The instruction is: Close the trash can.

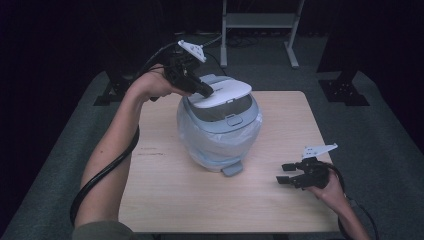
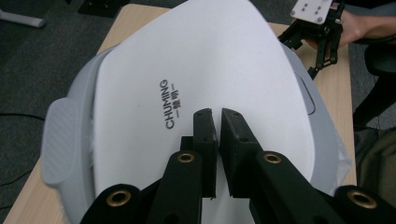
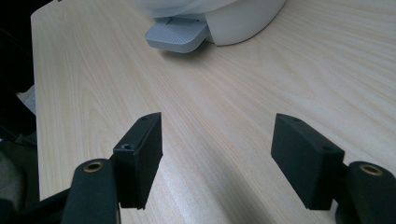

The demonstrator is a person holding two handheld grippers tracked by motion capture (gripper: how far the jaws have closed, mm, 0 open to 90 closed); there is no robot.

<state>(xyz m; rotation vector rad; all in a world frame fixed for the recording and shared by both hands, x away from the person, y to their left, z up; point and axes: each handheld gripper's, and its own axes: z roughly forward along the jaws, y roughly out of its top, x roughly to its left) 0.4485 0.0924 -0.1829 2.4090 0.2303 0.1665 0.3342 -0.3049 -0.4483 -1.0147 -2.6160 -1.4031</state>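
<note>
Bin (image 1: 219, 135) mid-table, white lid (image 1: 225, 93) partly raised. Left gripper (image 1: 204, 91) over the lid's near-left edge, jaws nearly closed, nothing between them. Right gripper (image 1: 283, 173) right of the bin, well apart, jaws wide and empty.

text: "CHUMING" | below it: small unreadable characters | on: white bin lid (image 2: 201, 60)

bin (image 1: 220, 135): 1 | lid (image 1: 222, 94): 1 | pedal (image 1: 232, 168): 1 | table (image 1: 170, 195): 1 | grippers: 2
</note>
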